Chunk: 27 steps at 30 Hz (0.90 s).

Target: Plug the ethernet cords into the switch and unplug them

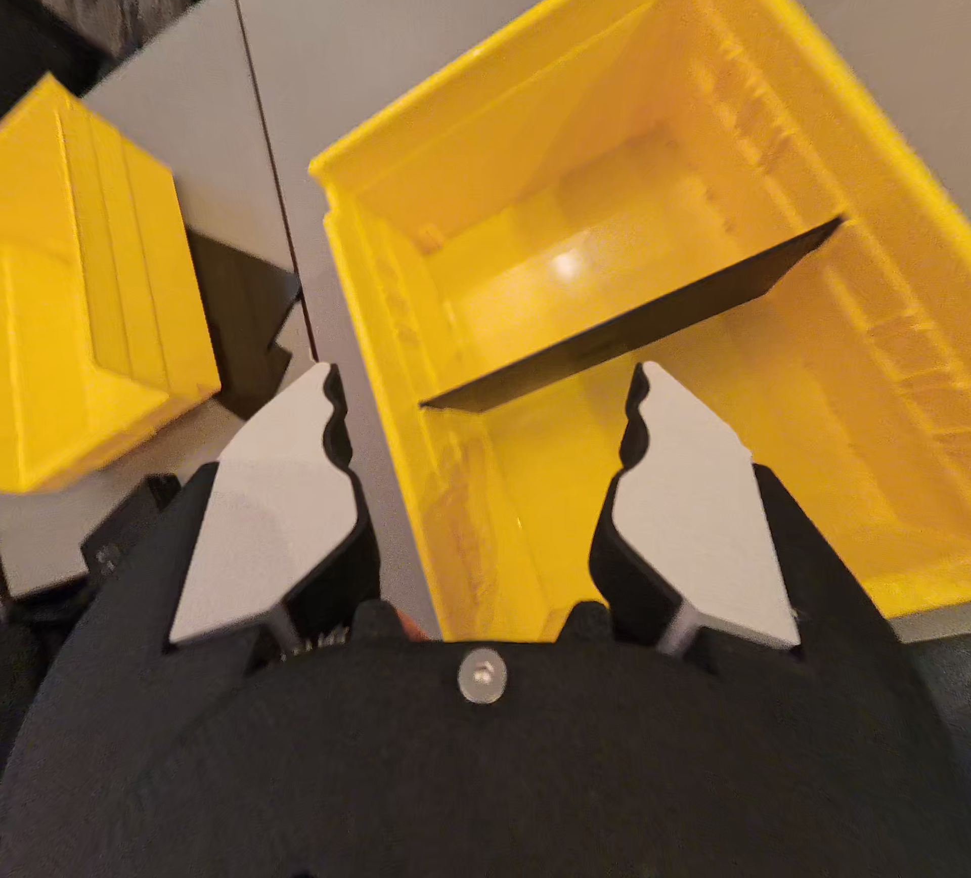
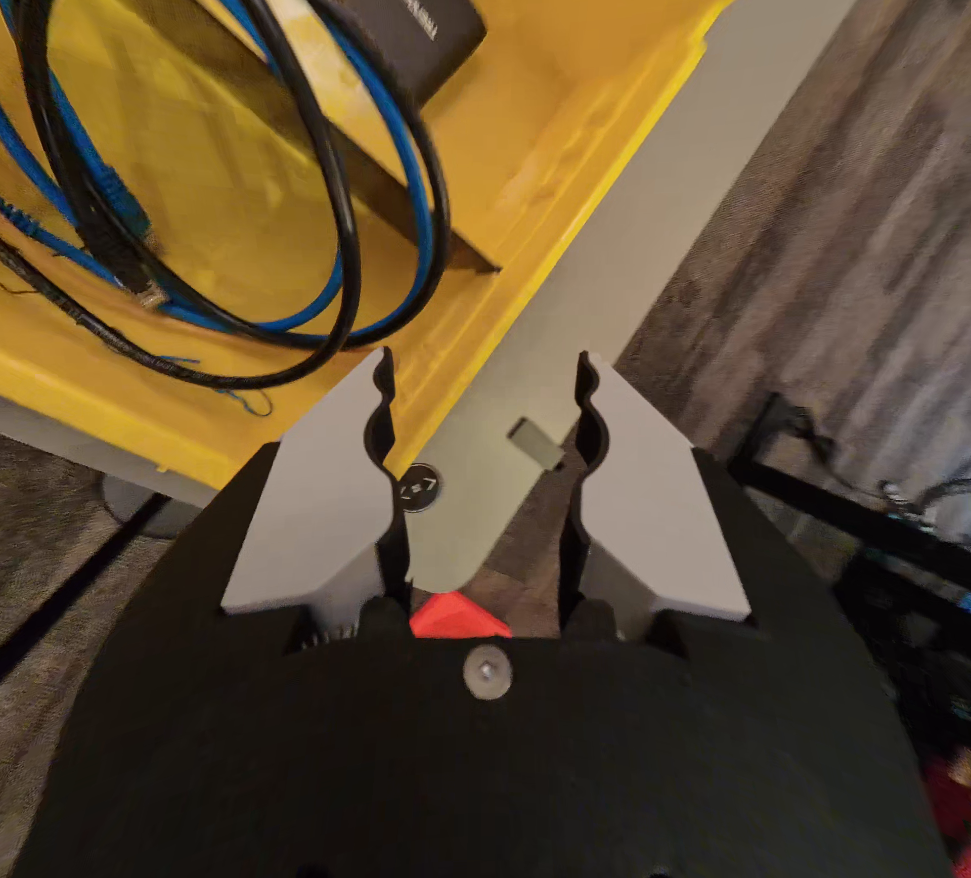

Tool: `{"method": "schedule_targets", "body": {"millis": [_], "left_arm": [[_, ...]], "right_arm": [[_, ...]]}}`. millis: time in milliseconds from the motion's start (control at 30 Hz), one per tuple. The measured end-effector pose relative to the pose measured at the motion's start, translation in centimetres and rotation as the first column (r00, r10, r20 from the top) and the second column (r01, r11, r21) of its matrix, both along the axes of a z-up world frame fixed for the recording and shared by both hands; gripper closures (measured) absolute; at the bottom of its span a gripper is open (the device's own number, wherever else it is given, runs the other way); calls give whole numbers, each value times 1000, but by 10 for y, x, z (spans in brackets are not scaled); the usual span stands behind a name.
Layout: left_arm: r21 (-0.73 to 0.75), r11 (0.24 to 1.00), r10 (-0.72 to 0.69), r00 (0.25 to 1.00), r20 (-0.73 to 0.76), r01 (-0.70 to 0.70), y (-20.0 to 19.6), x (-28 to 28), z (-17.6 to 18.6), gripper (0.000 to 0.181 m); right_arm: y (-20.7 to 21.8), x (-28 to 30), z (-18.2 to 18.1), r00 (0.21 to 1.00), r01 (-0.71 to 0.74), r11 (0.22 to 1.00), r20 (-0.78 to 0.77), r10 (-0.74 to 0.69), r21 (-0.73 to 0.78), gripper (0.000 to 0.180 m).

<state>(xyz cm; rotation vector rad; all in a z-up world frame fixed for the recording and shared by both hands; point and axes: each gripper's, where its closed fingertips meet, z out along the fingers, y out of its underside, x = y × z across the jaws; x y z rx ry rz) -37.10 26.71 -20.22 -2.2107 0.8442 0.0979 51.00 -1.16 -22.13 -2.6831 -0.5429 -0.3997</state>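
In the right wrist view a yellow bin holds coiled blue ethernet cords and black ethernet cords in its near compartment. A small black switch lies in the far compartment, behind a dark divider. My right gripper is open and empty, just over the bin's near corner and the table edge. In the left wrist view my left gripper is open and empty above an empty yellow bin with a black divider.
A second yellow bin sits to the left on the grey table. In the right wrist view the grey table ends at a corner by a round black sticker and a small grey tab; wood-pattern floor lies beyond.
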Motion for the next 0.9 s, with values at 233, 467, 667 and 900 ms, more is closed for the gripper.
{"method": "schedule_targets", "body": {"millis": [233,467,667,900], "left_arm": [[-192,976,122,989,84,-104,-7,-40,-48,91],[-217,959,185,983,-13,-183,-11,-67,-56,111],[-376,926,116,972,205,-31,-18,-54,-90,167],[-323,945,116,977,181,-53,-10,-51,-87,173]], "right_arm": [[-12,-6,-16,946,152,974,-312,-93,168,130],[-17,-25,-20,875,192,974,-470,-114,120,120],[-5,-46,-25,821,170,977,-566,-71,125,119],[29,-68,-20,767,208,961,-640,-44,183,106]]}}
